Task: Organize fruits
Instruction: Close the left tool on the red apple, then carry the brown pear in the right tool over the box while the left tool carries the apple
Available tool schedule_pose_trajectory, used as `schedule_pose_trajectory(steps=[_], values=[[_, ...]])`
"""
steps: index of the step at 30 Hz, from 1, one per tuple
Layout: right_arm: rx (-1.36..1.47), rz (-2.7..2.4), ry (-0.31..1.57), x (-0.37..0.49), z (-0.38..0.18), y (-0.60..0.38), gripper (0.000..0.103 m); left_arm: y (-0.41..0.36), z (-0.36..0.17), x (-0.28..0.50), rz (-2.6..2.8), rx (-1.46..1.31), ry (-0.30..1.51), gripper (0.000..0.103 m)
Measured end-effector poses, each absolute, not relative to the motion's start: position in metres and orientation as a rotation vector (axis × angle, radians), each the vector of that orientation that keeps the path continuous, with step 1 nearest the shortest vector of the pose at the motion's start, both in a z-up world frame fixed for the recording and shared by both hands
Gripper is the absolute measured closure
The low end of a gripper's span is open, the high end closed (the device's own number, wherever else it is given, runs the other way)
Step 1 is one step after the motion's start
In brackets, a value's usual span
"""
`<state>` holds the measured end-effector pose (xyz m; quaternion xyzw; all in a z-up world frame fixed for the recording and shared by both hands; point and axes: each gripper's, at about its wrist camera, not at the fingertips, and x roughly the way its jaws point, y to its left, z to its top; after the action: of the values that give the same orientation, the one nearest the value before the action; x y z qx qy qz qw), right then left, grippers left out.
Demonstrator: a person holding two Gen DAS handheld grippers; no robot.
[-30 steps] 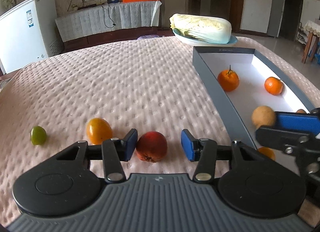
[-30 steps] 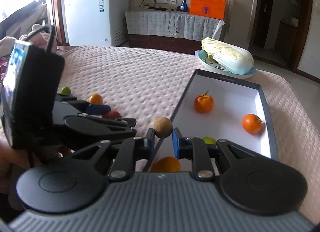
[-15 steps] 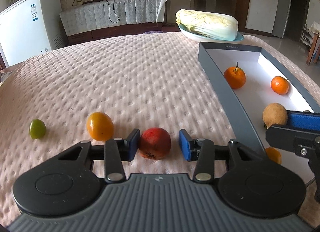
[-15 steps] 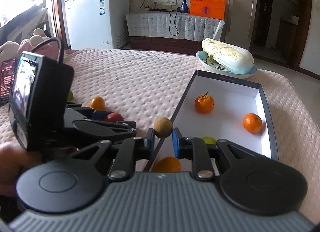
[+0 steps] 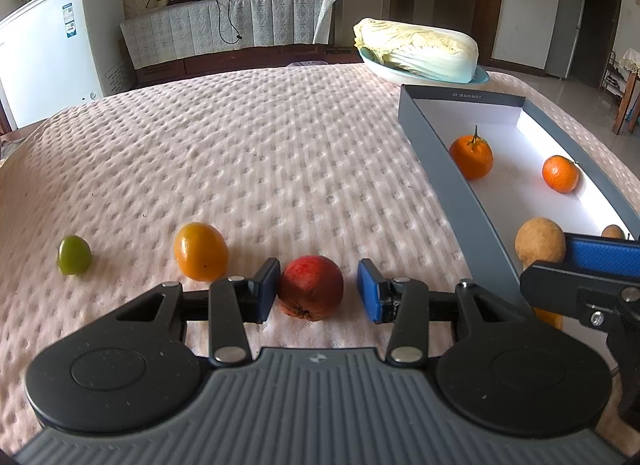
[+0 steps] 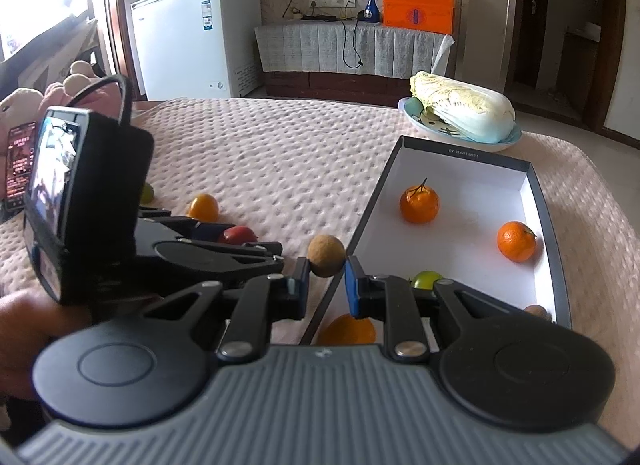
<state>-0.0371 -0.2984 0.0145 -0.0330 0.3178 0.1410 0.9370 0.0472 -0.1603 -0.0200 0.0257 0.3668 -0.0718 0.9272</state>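
Note:
My left gripper [image 5: 319,291] is open around a red fruit [image 5: 311,287] that lies on the pink bedspread; the left pad touches it, the right pad stands apart. An orange-yellow fruit [image 5: 201,251] and a small green fruit [image 5: 74,255] lie to its left. My right gripper [image 6: 326,283] is shut on a tan round fruit [image 6: 326,255], held above the left rim of the grey box [image 6: 558,249]. The box holds two oranges [image 6: 419,203] [image 6: 516,241], a green fruit [image 6: 426,279], another orange [image 6: 347,329] and a small brown fruit [image 6: 538,311].
A plate with a napa cabbage [image 5: 416,49] sits behind the box. A phone [image 6: 18,165] and plush toys [image 6: 76,83] lie at the bed's left edge. A white freezer [image 6: 192,37] and a cloth-covered cabinet [image 6: 352,47] stand beyond the bed.
My left gripper has moved forward so the red fruit sits deeper between its fingers. The right gripper keeps hold of the tan fruit, nearly still.

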Motion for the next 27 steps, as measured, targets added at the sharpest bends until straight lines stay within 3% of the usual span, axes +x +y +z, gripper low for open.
schedule_pose_trajectory(steps=[5, 8, 27], values=[[-0.061, 0.285, 0.646, -0.036, 0.015, -0.299, 0.081, -0.161, -0.02, 0.047, -0.147, 0.056, 0.747, 0.056], [-0.059, 0.282, 0.646, -0.036, 0.015, -0.3, 0.081, -0.162, -0.02, 0.047, -0.144, 0.059, 0.74, 0.065], [-0.035, 0.333, 0.627, -0.042, 0.016, -0.288, 0.081, -0.14, -0.005, 0.02, -0.092, 0.035, 0.723, 0.065]])
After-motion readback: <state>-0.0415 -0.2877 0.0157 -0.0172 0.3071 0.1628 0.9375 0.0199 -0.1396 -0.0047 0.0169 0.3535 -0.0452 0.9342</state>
